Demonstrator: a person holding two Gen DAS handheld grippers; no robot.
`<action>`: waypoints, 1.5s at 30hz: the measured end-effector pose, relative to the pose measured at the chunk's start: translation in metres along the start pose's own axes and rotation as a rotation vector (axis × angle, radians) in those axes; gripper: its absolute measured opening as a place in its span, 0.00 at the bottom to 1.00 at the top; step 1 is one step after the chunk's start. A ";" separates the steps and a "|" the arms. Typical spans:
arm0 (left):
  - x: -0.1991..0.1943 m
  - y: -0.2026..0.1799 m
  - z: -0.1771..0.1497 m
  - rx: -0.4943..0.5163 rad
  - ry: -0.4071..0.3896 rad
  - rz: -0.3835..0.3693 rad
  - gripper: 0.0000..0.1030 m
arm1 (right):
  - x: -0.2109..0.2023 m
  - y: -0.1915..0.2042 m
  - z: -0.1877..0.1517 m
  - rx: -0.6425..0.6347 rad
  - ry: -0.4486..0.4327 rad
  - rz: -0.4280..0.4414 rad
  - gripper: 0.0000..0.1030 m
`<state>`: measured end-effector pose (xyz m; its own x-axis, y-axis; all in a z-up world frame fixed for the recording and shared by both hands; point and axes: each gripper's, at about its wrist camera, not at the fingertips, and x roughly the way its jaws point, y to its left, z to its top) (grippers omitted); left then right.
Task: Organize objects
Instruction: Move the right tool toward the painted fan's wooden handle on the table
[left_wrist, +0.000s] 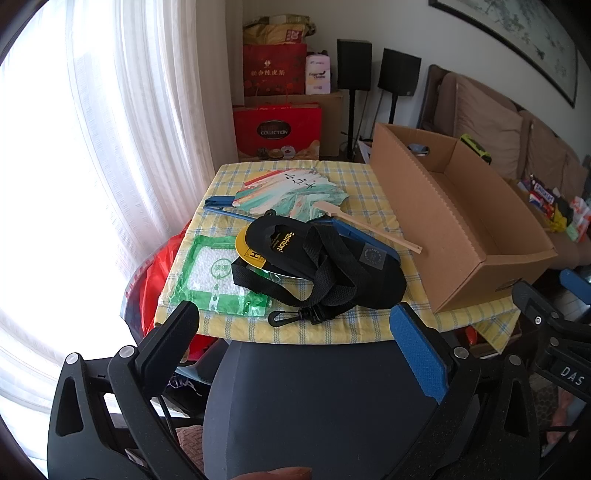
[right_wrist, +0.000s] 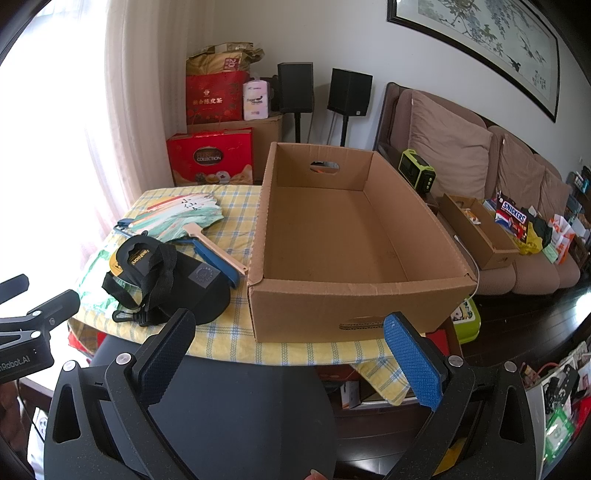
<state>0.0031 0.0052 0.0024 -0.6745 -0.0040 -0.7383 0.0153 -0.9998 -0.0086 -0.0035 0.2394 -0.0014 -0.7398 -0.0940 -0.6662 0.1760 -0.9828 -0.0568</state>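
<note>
On the tabletop (right_wrist: 236, 343), covered by a yellow checked cloth, the loose items lie to the left of an open cardboard box (right_wrist: 354, 295), which appears empty. No item has yet been stowed; the task is judged to be at its opening step.

Left tongs (left_wrist: 295, 325): fingers spread wide, holding nothing, hovering short of the near table edge and facing the black bag (left_wrist: 332, 269). Right tongs (right_wrist: 291, 332): likewise wide open and empty, facing the near wall of the box.

Items noted:
- Black bag with webbing strap and clip, a black-and-yellow card tag on top; nearest the left tongs.
- Green-bordered desiccant packet (left_wrist: 218, 277), partly under the bag.
- Paper hand fan (left_wrist: 295, 195) with a pale wooden handle, behind the bag; the handle's end lies close to the box wall.
- A blue flat item (left_wrist: 354, 236), partly hidden beneath fan and bag; identity cannot be told.

Next move, as judged: the left tongs advance onto the bag, close on its body or strap, lift and carry it rightward over the box wall.

Obstructions: the loose strap may trail and drag the packet or tag. The box's left wall stands high beside the pile and must be cleared.
</note>
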 end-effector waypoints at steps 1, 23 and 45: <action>0.000 0.000 0.000 0.000 0.000 0.000 1.00 | 0.000 0.000 0.000 -0.001 0.000 0.001 1.00; 0.034 0.032 0.016 -0.048 0.002 -0.031 1.00 | 0.012 0.002 0.024 -0.062 -0.011 0.112 1.00; 0.084 0.107 0.068 -0.211 0.026 -0.007 1.00 | 0.071 0.065 0.106 -0.275 0.036 0.258 0.79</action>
<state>-0.1025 -0.1028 -0.0149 -0.6558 0.0066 -0.7549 0.1664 -0.9741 -0.1531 -0.1131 0.1515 0.0268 -0.6262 -0.3221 -0.7101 0.5249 -0.8476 -0.0784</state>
